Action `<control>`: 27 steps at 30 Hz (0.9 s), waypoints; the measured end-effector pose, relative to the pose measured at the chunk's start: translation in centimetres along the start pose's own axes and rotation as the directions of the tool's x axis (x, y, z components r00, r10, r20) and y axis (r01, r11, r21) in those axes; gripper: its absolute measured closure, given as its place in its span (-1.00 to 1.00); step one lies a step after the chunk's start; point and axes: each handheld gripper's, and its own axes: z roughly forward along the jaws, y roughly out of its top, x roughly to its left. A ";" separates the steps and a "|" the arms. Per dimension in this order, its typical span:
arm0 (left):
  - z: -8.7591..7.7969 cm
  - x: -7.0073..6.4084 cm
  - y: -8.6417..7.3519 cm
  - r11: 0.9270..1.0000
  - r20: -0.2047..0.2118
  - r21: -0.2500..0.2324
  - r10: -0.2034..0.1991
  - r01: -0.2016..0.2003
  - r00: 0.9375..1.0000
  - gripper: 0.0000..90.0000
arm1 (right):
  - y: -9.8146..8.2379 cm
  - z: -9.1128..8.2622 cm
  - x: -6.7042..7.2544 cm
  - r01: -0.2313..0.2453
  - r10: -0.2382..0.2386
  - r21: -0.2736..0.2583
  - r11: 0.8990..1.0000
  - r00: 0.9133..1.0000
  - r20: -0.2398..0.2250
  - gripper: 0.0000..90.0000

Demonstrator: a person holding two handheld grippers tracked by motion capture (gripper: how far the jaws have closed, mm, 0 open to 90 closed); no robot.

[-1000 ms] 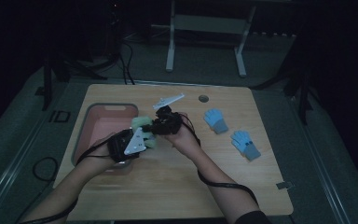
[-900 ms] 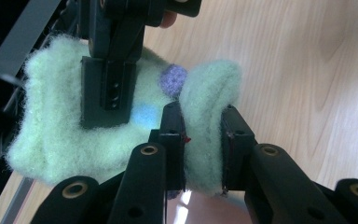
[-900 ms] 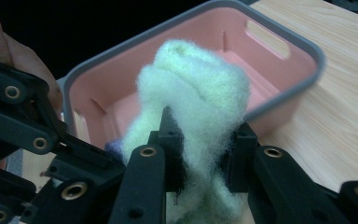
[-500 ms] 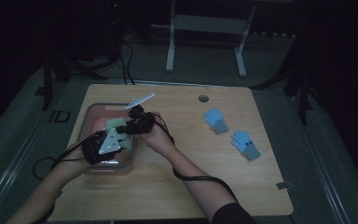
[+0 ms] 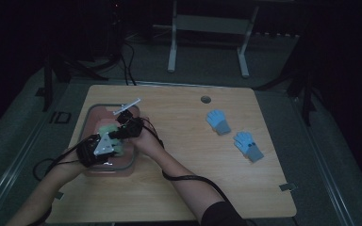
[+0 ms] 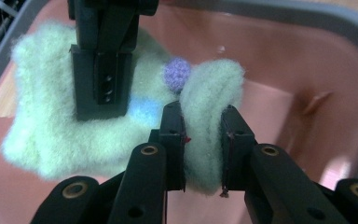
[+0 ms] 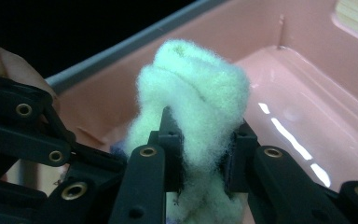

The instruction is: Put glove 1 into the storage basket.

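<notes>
**Green glove over the bin, blue pair still waiting**

Nearest to us, our left gripper is clamped on a fold of the fluffy pale-green glove, jaws pinching the thick fabric between them. Just beyond it our right gripper is likewise closed on a bunched-up part of the same glove, so we carry it between both tools. In the high view the two grippers sit close together over the pink bin at the left of the table, and the gripper views show the bin's pink floor right behind the glove, which hangs inside the walls but, as far as we can judge, is not yet let go. So the carrying looks nearly done; what remains for this glove is to open both jaws and draw back. Farther off, to the right, two blue gloves lie on the wood, well apart from the bin, and we judge they are next.
</notes>
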 end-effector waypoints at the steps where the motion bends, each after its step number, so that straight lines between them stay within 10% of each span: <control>1: 0.3 0.1 0.0 1.000 0.003 0.004 -0.005 0.005 1.000 0.67 | 0.0 0.1 -0.2 0.000 0.000 0.006 1.000 1.000 0.003 0.63; 17: 2.6 1.7 0.3 0.993 0.069 0.103 -0.059 0.052 0.996 0.56 | 0.7 1.9 -1.0 0.009 -0.020 0.118 0.993 0.995 0.101 0.24; 27: 2.0 1.4 0.2 0.988 0.039 0.092 -0.127 0.123 0.991 0.01 | 1.0 0.9 -1.2 0.002 -0.014 0.093 0.996 0.991 0.131 -0.10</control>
